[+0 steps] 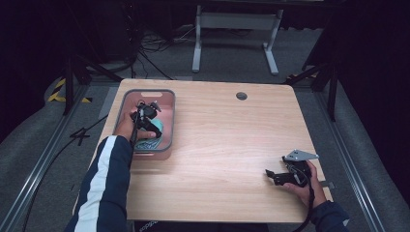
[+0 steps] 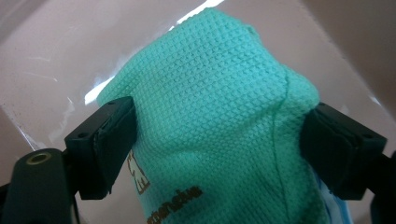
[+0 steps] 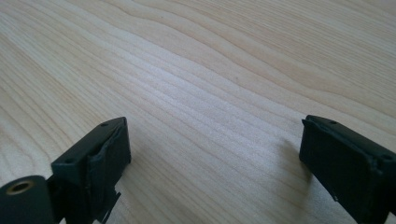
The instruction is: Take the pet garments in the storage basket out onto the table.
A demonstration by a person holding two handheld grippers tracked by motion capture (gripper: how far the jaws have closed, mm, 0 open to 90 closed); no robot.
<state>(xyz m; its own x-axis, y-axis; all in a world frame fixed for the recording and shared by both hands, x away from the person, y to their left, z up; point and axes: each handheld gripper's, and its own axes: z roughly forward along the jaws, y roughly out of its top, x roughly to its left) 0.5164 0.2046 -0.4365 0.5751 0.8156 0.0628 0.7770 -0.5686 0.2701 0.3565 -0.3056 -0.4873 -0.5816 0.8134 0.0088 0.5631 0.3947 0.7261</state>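
Teal waffle-weave cloth (image 2: 219, 116) lying in pink bin (image 1: 170, 116) at table's left side, bin sitting on wooden table (image 1: 227, 145). Printed lettering on cloth near bottom of left gripper view, too small to read. Bit of white-blue material under cloth at lower right of that view, unclear what.

Left gripper (image 1: 145, 113) down inside bin, straddling cloth. Jaws spread wide, one each side of cloth bump; fabric bulging right up to both pads (image 2: 116, 140), maybe brushing, no visible squeeze. Counted as released, not clamped. Left hand (image 1: 130, 126) and dark sleeve with white stripe (image 1: 104, 183) reaching in from below.

Step in hand, by judgement: either lining up a pick on cloth or just letting go of it in bin; frames alone not enough to settle which. Next move if picking: push a little deeper, close on raised fold, lift straight up clear of bin wall. If placing: back straight out without snagging weave on pads. Risk: loose fabric slipping or dragging along.

Right gripper (image 1: 271, 175) well apart at table's lower right, resting low over bare wood. Jaws wide apart in right gripper view, nothing between, nothing touched besides possibly table. Idle, held in right hand (image 1: 304, 186).
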